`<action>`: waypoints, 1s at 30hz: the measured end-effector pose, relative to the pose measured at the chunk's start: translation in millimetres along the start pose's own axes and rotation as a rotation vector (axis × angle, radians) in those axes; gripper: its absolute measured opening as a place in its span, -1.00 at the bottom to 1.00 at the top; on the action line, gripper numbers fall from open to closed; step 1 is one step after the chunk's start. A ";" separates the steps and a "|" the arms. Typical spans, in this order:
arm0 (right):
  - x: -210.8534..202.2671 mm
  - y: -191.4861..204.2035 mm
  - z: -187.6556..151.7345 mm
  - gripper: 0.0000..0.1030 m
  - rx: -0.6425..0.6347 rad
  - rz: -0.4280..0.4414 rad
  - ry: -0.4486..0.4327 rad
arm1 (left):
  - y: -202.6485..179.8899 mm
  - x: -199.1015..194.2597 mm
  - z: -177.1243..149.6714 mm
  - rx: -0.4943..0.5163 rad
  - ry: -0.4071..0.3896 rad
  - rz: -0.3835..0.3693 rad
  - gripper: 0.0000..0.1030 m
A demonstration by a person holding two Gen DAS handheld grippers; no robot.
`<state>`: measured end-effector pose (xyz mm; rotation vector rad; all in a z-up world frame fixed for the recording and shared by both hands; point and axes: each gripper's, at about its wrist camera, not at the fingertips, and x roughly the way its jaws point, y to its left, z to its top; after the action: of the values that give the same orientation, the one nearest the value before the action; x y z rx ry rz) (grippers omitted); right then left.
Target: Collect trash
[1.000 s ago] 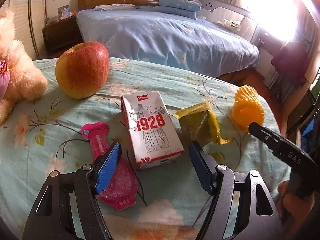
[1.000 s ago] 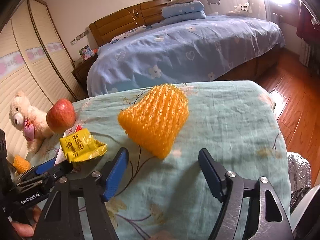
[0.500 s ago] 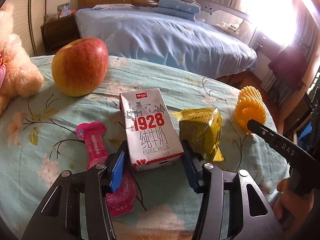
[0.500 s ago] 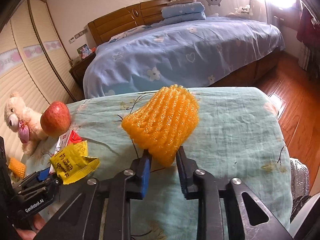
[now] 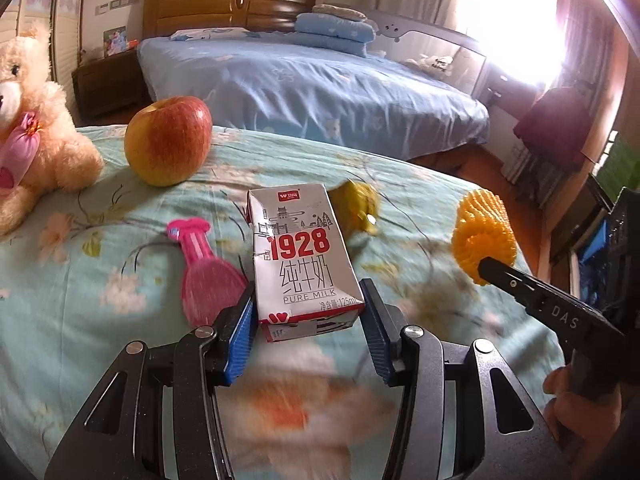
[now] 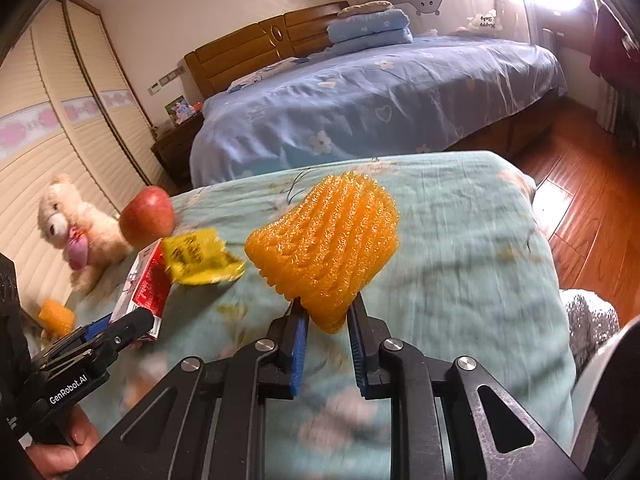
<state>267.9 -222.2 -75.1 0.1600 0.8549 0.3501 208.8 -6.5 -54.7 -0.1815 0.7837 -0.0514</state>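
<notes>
Clamping a 1928 milk carton (image 5: 304, 252) above the floral bedspread (image 5: 80, 280), the left gripper (image 5: 306, 332) lifts while the right gripper's (image 6: 326, 344) jaws are closing on an orange foam fruit net (image 6: 324, 244); pinched only at its tip, the springy net could slip free.

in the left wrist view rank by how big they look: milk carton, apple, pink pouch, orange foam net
1. milk carton, though it sits nearest the camera
2. apple
3. pink pouch and orange foam net look alike, so I won't rank them.
</notes>
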 end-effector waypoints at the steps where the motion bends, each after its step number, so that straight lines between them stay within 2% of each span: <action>1: -4.6 0.9 -3.9 -0.63 0.001 0.002 -0.001 | -1.2 -3.3 -1.6 0.001 -0.001 -0.006 -0.07; 9: -34.8 0.7 -34.4 -0.63 0.032 0.014 -0.005 | -17.3 -30.1 -25.0 0.036 -0.009 -0.050 -0.07; 17: -67.6 -11.4 -62.0 -0.63 0.081 0.001 -0.023 | -37.2 -36.2 -47.6 0.074 0.022 -0.085 -0.07; 30: -107.1 -31.3 -92.4 -0.63 0.120 -0.042 -0.051 | -85.4 -47.7 -65.1 0.164 0.026 -0.142 -0.07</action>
<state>140.4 -290.5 -67.8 0.2607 0.8277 0.2546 130.9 -94.4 -51.1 -0.0804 0.7877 -0.2523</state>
